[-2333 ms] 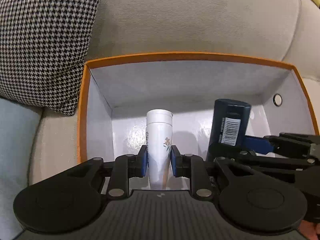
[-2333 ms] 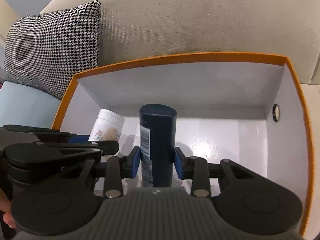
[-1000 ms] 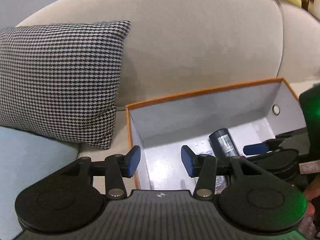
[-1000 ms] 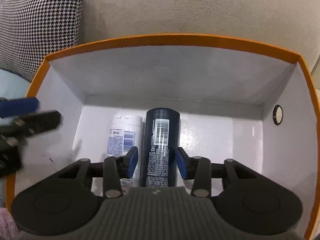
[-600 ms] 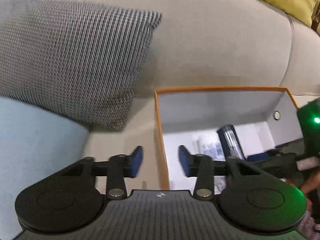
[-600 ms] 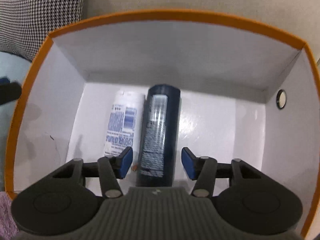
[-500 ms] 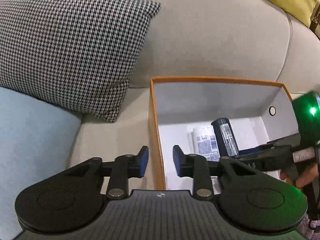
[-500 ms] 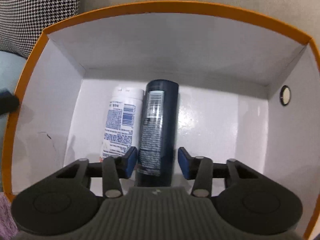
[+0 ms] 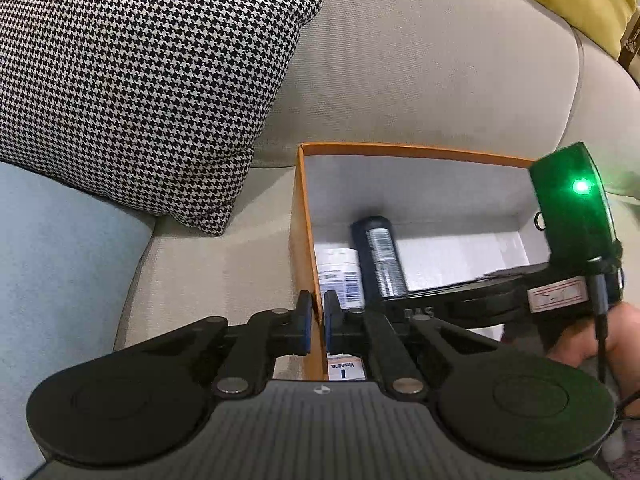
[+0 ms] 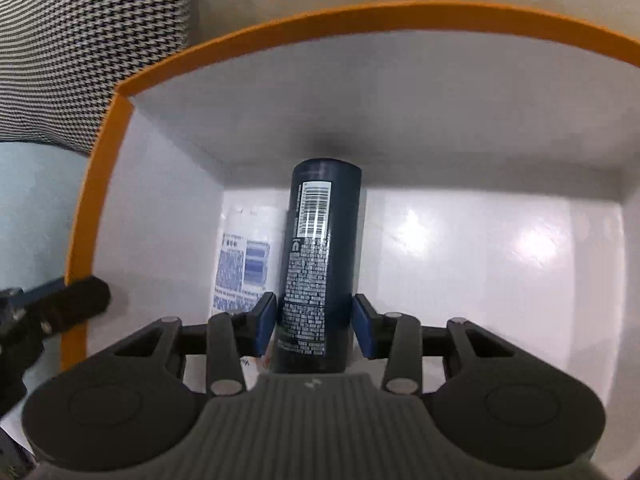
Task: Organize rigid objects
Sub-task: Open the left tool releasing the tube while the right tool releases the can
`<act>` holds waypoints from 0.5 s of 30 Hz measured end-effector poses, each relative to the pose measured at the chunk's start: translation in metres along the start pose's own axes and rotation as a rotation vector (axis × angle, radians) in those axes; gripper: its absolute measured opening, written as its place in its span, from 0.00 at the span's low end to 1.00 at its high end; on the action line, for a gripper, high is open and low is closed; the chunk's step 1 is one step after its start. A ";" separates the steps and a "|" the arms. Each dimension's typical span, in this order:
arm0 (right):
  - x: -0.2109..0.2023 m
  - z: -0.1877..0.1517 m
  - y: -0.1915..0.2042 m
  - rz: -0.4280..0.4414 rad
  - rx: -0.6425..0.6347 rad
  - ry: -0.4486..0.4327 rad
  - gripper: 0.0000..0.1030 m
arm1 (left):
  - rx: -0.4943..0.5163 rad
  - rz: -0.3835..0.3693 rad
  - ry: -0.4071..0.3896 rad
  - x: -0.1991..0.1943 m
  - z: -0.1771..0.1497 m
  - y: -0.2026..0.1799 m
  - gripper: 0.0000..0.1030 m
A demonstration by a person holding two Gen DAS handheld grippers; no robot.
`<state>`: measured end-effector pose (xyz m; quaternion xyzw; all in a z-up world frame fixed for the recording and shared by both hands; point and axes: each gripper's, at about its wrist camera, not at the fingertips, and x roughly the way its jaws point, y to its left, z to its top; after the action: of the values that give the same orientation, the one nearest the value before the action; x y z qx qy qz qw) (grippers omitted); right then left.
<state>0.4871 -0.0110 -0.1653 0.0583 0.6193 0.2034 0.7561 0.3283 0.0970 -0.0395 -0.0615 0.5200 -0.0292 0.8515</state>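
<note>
Left gripper (image 9: 316,330) clenched on the box (image 9: 306,240) side wall, one pad each side. Just beyond its jaws, inside, lies the white bottle (image 9: 340,276). Right gripper (image 10: 314,326) straddles the dark can (image 10: 318,260); whether it grips, cannot tell.

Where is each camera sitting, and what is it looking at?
Left wrist: rides the left gripper, facing down along its fingers, which pinch the orange box wall; a hand shows.
Right wrist: rides the right gripper, facing down into the box at the dark blue can between its fingers.
Both see: box, can, white bottle, houndstooth cushion.
</note>
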 end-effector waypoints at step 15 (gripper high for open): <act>-0.036 -0.027 0.038 -0.011 -0.334 -0.091 0.41 | -0.036 -0.015 -0.010 -0.004 -0.003 0.004 0.06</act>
<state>0.4472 0.0054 -0.1257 -0.0624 0.5423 0.2967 0.7836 0.3241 0.1010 -0.0377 -0.0809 0.5158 -0.0257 0.8525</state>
